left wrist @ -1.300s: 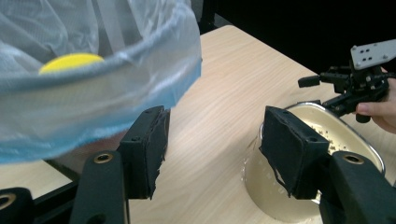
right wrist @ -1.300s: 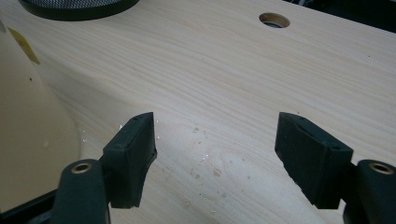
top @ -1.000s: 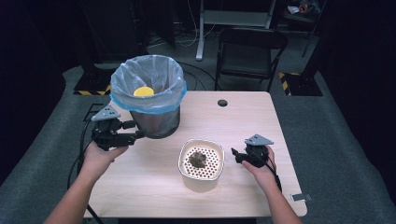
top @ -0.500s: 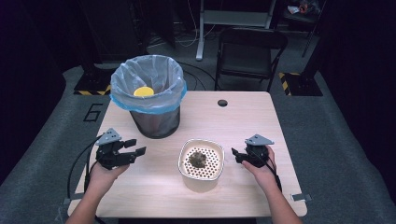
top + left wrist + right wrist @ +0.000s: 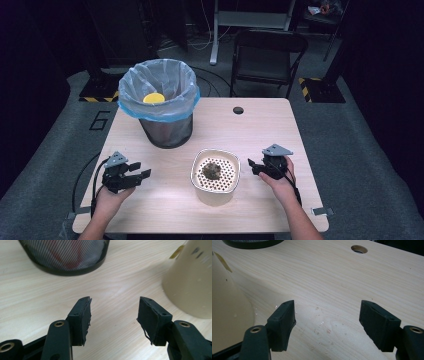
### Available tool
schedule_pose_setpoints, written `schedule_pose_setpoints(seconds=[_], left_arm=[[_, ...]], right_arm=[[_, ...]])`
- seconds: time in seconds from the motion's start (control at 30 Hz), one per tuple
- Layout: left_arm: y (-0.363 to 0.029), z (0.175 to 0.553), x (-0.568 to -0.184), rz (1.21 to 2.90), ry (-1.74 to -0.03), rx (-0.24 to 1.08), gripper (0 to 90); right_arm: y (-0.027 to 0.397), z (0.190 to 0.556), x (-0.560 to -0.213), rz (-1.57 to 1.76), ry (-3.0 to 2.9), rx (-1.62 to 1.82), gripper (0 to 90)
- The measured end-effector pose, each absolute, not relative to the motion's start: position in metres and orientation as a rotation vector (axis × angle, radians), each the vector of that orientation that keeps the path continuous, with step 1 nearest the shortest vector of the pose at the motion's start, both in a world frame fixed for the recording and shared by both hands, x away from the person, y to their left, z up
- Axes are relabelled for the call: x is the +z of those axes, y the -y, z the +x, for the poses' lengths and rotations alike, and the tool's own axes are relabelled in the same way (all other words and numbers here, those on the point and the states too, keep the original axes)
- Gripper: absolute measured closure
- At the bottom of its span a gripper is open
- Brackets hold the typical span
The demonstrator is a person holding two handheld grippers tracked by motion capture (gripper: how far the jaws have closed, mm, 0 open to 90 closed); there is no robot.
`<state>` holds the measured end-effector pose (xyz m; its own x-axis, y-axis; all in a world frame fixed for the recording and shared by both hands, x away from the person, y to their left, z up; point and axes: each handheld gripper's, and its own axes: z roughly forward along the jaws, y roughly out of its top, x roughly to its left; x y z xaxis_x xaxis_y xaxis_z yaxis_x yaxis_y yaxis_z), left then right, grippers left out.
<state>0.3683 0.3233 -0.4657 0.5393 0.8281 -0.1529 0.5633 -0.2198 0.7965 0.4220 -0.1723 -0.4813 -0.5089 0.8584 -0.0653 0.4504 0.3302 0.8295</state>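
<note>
My left gripper [image 5: 139, 170] sits low over the table at the front left, its jaws apart with bare wood between them [image 5: 113, 302]. On the right side of the table, my right gripper [image 5: 252, 167] also stands open over bare wood [image 5: 328, 304]. Between the two is a cream pot [image 5: 216, 189] with a perforated insert that holds a dark clump [image 5: 212, 170]. The pot's wall shows at the right of the left gripper view [image 5: 192, 285] and at the left of the right gripper view [image 5: 227, 307]. Neither gripper touches it.
A black mesh bin [image 5: 166, 131] with a pale blue liner [image 5: 150, 82] stands at the back left, a yellow thing [image 5: 154, 98] inside; its base shows ahead of the left gripper [image 5: 67, 257]. A round cable hole [image 5: 238, 110] lies near the table's far edge.
My left hand has come down from beside the bin towards the table's front left. The right hand has stayed where it was.
</note>
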Motion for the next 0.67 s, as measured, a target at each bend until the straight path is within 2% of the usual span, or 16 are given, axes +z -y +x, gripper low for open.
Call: schedule_pose_setpoints(seconds=[0.37,0.67], left_arm=[[-0.338,0.37,-0.496,1.879,-1.226,0.383,40.6],[-0.347,0.374,-0.509,1.887,-1.297,0.436,30.9]], right_arm=[[0.173,0.423,-0.483,1.143,-2.105,1.061,28.5],[0.177,0.424,-0.486,1.154,-2.102,1.035,28.5]])
